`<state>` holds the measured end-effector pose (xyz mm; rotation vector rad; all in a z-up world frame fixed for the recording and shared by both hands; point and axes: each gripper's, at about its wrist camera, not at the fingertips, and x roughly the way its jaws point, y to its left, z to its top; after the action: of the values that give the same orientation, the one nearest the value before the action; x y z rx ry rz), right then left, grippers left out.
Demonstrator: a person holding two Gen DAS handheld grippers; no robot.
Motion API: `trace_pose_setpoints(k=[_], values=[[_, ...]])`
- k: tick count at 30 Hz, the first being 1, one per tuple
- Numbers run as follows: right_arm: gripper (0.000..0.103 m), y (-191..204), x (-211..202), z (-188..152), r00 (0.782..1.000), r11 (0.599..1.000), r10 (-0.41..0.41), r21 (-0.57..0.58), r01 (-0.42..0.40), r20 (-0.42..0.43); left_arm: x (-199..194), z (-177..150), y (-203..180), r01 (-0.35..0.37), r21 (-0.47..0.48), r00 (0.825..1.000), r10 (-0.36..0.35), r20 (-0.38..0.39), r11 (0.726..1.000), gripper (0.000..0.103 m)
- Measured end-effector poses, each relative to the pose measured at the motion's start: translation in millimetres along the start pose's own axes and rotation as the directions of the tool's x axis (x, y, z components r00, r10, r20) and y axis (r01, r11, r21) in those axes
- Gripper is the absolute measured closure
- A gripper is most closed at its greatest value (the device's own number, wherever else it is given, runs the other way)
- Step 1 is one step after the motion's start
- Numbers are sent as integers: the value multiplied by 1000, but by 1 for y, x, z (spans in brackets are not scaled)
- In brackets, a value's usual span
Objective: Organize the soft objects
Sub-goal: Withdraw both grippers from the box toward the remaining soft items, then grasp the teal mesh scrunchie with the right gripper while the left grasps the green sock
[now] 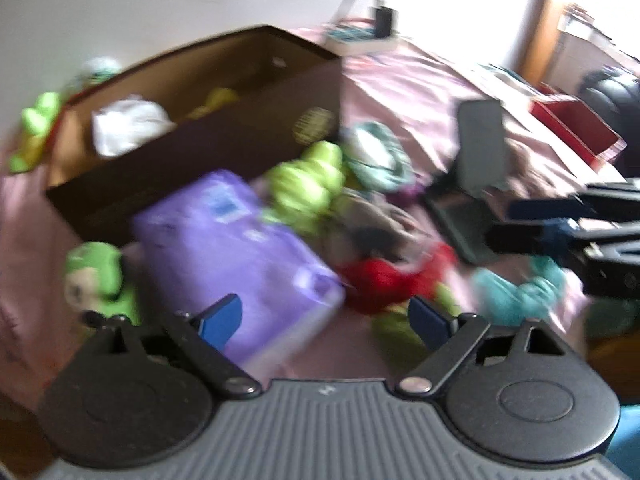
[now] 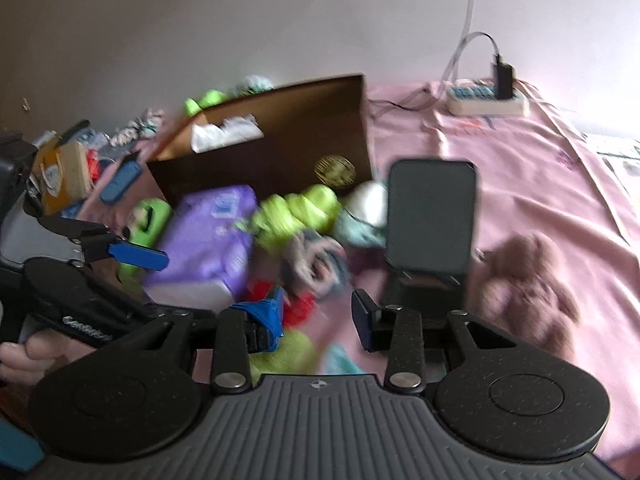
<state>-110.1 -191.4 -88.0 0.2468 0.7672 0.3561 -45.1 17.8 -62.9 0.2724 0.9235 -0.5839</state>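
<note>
left gripper [image 1: 324, 316] fingers spread, empty, over purple pack [image 1: 236, 248] | right gripper [image 2: 316, 320] fingers parted, empty | brown box [image 1: 200, 152] holds few items | most soft toys [image 1: 308, 184] remain on bed [image 2: 520, 184]

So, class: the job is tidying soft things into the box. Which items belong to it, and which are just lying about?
Job: box, purple pack, green plush, brown teddy.
Lying about: phone stand, power strip, red tray.
</note>
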Motion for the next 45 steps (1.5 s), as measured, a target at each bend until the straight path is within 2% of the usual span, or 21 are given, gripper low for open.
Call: trace_pose_setpoints(k=[6,13,20,26,29,34,36,38,39,40,45], values=[[82,-28,-8,-19,995,996,-71,53,75,-64,17,-6,-24,107,60,993,-103,-56,992,8],[82,-53,-11,-40,986,985,-97,129,115,-132,38,-7,-36,135,80,986,-125,-115,988,7],[81,-80,-20,-49,981,958,-39,271,90,-190,56,-5,-42,156,61,977,-145,-159,986,7],[81,-96,-10,-58,959,887,146,462,-18,-242,69,-4,-44,144,39,974,-135,-182,989,7],[81,-100,-1,-59,957,844,173,536,-21,-235,72,-4,-43,138,33,974,-129,-187,990,7],[79,-114,9,-60,967,744,174,668,-4,-189,74,-6,-41,128,26,975,-121,-187,991,7],[78,-115,14,-59,968,725,170,689,3,-183,74,-7,-39,131,15,975,-126,-183,991,9],[78,-108,19,-54,970,738,147,674,22,-193,74,-8,-37,128,9,976,-124,-177,992,11],[78,-105,22,-51,971,751,139,660,25,-195,73,-9,-37,121,12,978,-118,-171,993,17],[78,-100,24,-47,972,766,127,642,30,-198,72,-9,-37,114,21,981,-109,-163,993,28],[77,-78,36,-33,976,838,44,540,79,-212,68,-10,-37,114,31,984,-108,-142,993,38]])
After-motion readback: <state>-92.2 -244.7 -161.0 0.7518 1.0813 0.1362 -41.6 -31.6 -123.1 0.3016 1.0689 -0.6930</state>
